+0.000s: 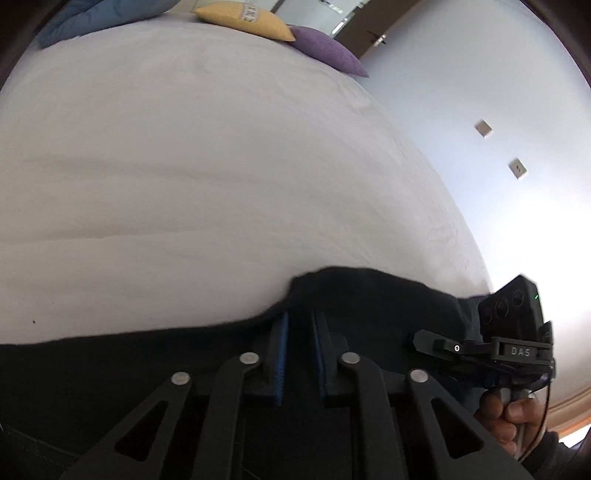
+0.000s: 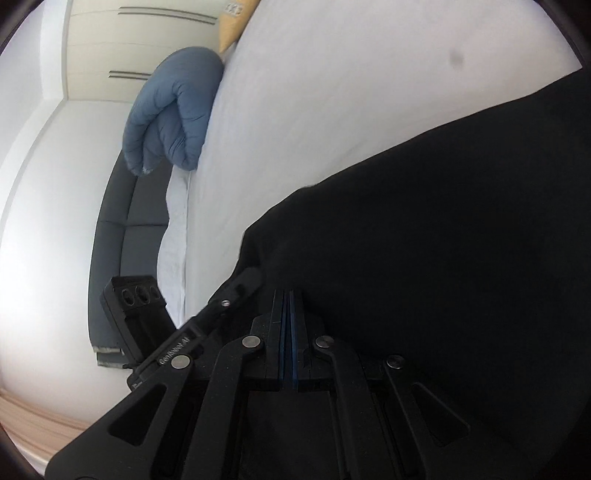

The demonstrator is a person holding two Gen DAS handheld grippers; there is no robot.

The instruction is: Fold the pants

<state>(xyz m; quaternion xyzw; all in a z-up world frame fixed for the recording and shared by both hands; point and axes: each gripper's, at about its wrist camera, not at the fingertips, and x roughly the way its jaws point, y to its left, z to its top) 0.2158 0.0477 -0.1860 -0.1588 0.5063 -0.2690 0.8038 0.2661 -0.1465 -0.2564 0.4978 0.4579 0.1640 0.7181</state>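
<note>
Starting at the left, the left gripper [image 1: 300, 321] hangs over the black pants [image 1: 147, 369], which lie on the white bed [image 1: 184, 166] under and ahead of its fingers. Those fingers stand nearly together with a narrow slot between them; whether cloth sits in that slot cannot be told, since black fabric lies all around the tips. Beyond the fingertips is bare sheet, and far ahead sit a yellow pillow [image 1: 245, 20] and a purple pillow [image 1: 328, 50].

To the right of those fingers, the right gripper [image 1: 417, 341] reaches in from the bed's edge, a hand [image 1: 506, 413] on its handle. In its own view the right gripper [image 2: 287, 295] has its fingers pressed together at the pants' edge [image 2: 406, 277]; a pinched hem is likely but not visible. A blue blanket [image 2: 173, 110] lies far ahead, to the left.

To fold well, both grips should probably carry the edge at equal height and pace, keeping the cloth taut so the crease lands straight.
</note>
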